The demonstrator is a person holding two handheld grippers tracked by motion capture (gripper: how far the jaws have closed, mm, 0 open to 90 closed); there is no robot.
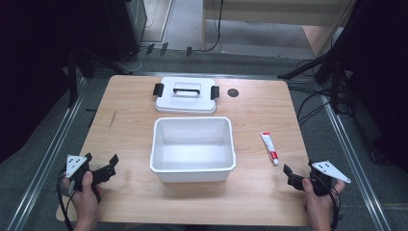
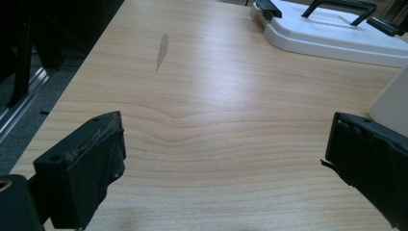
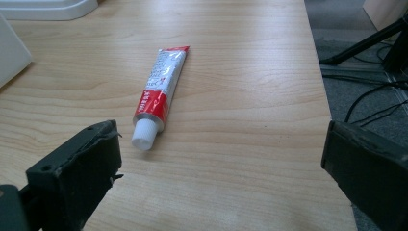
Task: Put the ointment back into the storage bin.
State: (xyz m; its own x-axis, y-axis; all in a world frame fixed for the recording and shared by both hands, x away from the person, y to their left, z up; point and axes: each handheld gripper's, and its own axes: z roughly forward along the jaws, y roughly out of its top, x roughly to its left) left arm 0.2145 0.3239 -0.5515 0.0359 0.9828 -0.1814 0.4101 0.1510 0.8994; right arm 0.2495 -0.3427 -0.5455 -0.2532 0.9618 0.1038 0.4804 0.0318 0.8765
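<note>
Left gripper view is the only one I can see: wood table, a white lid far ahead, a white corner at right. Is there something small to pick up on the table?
Observer: Yes, a red and white tube lies flat to the right of the white box.
Operator: Which gripper is near to it?
Observer: The right gripper. Its jaws stand wide open, with the tube's white cap just ahead of them, untouched.
Operator: Is the box already holding something?
Observer: No, the high view shows it empty. Its lid lies flat behind it, so the box is open at the top.
</note>
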